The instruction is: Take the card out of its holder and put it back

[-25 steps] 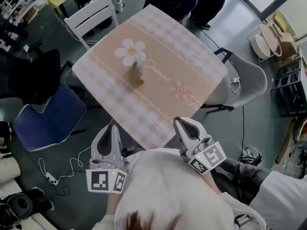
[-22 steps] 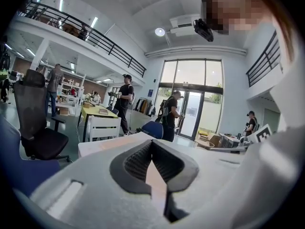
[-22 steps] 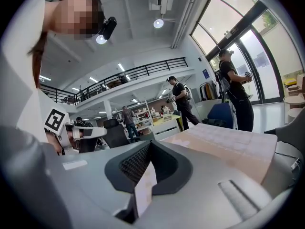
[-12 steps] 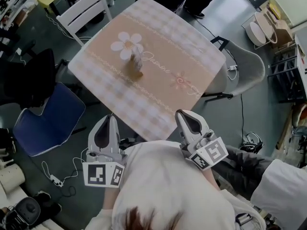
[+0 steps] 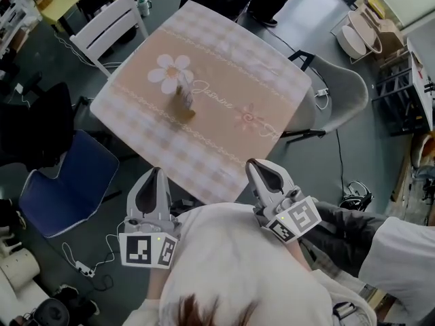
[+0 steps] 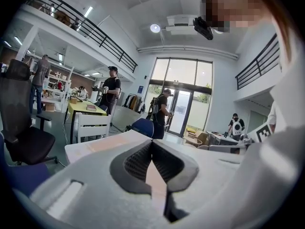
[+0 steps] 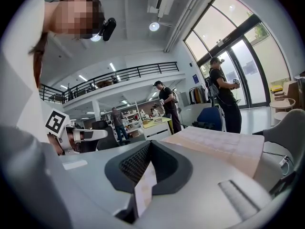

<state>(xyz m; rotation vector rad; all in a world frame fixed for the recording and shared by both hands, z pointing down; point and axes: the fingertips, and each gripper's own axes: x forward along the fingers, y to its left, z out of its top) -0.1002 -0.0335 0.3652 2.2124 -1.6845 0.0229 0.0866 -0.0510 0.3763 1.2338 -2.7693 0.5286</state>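
Big open workshop hall, railed mezzanine up top, tall glass doors (image 6: 183, 94) at the back, and in the middle a square counter (image 5: 231, 66) under a pink-and-white checked cloth (image 5: 268, 60) with a daisy (image 5: 170, 70) printed on it. Just beside that daisy, on the person's side of it, stands the card (image 5: 182, 94), upright in its holder (image 5: 187, 112). It is small and a little blurred from the head view, but it sits in place with nothing touching it.

Both tools hover off the near edge of the counter, well apart from the card. On the left, the left gripper (image 5: 155, 174) points out across the cloth. Look along it and the fingers (image 6: 136, 162) are clenched, tips meeting in a point, nothing caught between them. Over to the right gripper (image 5: 253, 166), same story: fingers (image 7: 135, 163) pressed together, empty, the checked cloth stretching away ahead of them.

Round the counter: a white chair (image 5: 109, 26) at the far-left side, a blue chair (image 5: 64, 182) on the left and a grey chair (image 5: 343, 97) on the right. People (image 6: 112, 87) stand about in the background near a yellow table (image 6: 88, 109) and the doors.
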